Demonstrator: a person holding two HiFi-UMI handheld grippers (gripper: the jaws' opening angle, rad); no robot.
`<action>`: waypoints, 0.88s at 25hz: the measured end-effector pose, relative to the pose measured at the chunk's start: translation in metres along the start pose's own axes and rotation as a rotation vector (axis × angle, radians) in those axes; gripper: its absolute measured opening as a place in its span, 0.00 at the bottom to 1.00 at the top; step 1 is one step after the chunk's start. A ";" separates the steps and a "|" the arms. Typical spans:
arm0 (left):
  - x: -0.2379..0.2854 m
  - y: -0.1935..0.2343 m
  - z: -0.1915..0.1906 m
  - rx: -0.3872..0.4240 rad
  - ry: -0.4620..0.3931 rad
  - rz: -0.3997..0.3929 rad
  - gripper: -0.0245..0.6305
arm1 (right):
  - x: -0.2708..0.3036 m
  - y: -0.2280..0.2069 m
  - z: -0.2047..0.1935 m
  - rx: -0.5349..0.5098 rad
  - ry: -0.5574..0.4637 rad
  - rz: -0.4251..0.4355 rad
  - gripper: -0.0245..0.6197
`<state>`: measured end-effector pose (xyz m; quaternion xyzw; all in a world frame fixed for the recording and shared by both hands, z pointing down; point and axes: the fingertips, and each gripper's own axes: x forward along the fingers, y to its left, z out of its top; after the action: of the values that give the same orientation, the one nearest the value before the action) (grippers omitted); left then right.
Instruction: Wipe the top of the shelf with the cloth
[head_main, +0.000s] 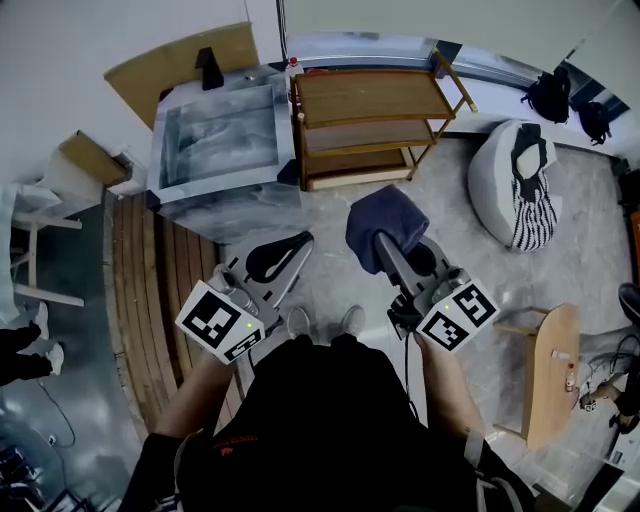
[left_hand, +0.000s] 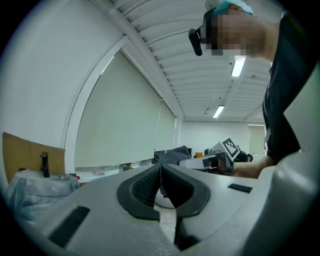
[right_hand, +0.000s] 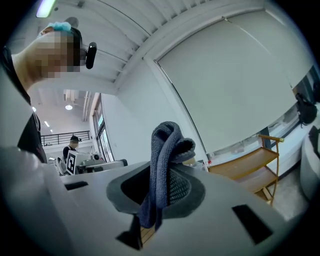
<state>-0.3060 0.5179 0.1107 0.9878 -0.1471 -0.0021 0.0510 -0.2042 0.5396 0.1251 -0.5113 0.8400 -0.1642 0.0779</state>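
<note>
A wooden three-tier shelf (head_main: 375, 95) stands against the far wall, its top board bare; it also shows in the right gripper view as the shelf (right_hand: 255, 165). A dark blue cloth (head_main: 385, 225) hangs from my right gripper (head_main: 385, 245), which is shut on it, a short way in front of the shelf's lower tier. In the right gripper view the cloth (right_hand: 165, 165) sticks up folded between the jaws. My left gripper (head_main: 280, 255) is held lower left, jaws shut with nothing between them, away from the shelf; its tip (left_hand: 161, 177) points up toward the ceiling.
A plastic-wrapped grey box (head_main: 222, 140) stands left of the shelf. A white beanbag (head_main: 520, 185) lies to the right, a small wooden stool (head_main: 550, 370) nearer right. Wooden decking (head_main: 155, 290) runs along the left. Cardboard (head_main: 185, 65) leans on the wall.
</note>
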 end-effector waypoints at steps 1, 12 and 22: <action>0.003 -0.002 0.000 0.001 0.003 0.002 0.07 | -0.003 -0.004 0.000 -0.006 0.006 -0.002 0.11; 0.061 -0.039 -0.003 0.019 0.015 0.035 0.08 | -0.045 -0.046 0.006 -0.024 0.060 0.069 0.11; 0.111 -0.072 -0.011 0.037 0.028 0.039 0.08 | -0.092 -0.098 0.016 0.006 0.046 0.064 0.11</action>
<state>-0.1785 0.5557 0.1158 0.9855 -0.1655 0.0155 0.0350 -0.0749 0.5768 0.1415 -0.4802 0.8569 -0.1758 0.0654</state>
